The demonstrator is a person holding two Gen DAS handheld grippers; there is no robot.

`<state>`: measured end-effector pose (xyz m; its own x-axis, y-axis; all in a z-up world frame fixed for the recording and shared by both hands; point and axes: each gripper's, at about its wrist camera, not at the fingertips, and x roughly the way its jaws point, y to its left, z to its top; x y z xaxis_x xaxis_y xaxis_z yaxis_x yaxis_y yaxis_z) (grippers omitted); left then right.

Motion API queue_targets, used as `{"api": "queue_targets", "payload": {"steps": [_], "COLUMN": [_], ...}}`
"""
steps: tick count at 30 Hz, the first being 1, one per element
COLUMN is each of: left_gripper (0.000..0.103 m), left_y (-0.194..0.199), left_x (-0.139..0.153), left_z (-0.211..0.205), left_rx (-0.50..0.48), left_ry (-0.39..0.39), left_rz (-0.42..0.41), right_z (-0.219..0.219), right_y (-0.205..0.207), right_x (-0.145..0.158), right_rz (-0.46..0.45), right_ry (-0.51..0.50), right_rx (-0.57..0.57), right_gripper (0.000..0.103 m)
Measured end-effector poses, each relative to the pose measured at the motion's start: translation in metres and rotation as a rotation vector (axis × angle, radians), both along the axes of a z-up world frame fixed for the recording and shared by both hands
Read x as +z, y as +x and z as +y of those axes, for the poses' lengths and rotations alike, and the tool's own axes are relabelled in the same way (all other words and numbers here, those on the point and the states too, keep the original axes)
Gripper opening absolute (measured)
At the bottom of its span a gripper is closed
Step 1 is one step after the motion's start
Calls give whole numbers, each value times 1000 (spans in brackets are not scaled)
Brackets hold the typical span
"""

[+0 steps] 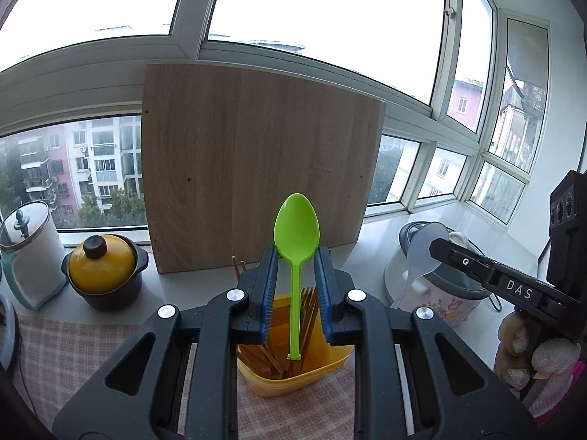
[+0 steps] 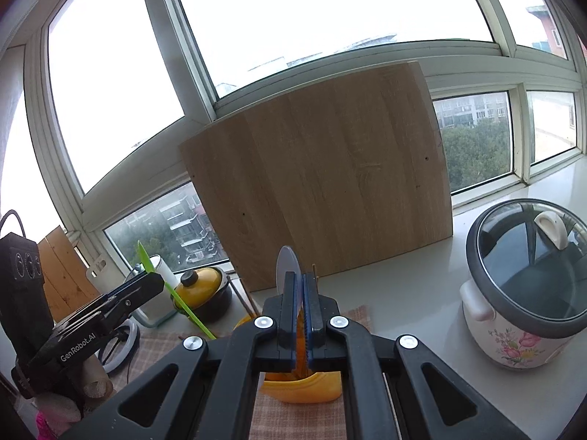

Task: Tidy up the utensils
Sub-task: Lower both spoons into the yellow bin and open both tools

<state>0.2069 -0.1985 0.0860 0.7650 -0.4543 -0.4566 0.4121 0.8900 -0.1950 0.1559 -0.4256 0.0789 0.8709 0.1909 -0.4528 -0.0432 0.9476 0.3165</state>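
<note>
The left gripper [image 1: 296, 256] has its jaws clamped on 1 green spoon [image 1: 296, 227], bowl up and away, handle running straight down toward the yellow holder [image 1: 293, 377] on the surface [image 1: 374, 256]. The right gripper [image 2: 301, 282] has its jaws clenched on 1 grey spoon [image 2: 288, 262], edge-on, bowl up, above the same holder. Inside the holder are forks [image 1: 310, 304] and chopsticks [image 1: 268, 357], too bunched to count. 2 grippers, 2 spoons aloft.
</note>
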Motion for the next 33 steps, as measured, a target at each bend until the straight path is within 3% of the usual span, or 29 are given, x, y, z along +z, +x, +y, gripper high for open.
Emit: {"api": "queue_targets", "payload": {"steps": [15,33], "left_gripper": [19,19], "left_y": [46,48], "left_x": [-48,-65], "left_z": [-19,-27], "left_rx": [43,9], "left_ry": [-35,-14], "left_rz": [123,165], "right_z": [13,14], "right_y": [36,33], "right_x": [-47,-74], "right_rz": [62,141], "right_ry": [-66,22], "right_rx": [-18,45], "right_gripper": [0,0]}}
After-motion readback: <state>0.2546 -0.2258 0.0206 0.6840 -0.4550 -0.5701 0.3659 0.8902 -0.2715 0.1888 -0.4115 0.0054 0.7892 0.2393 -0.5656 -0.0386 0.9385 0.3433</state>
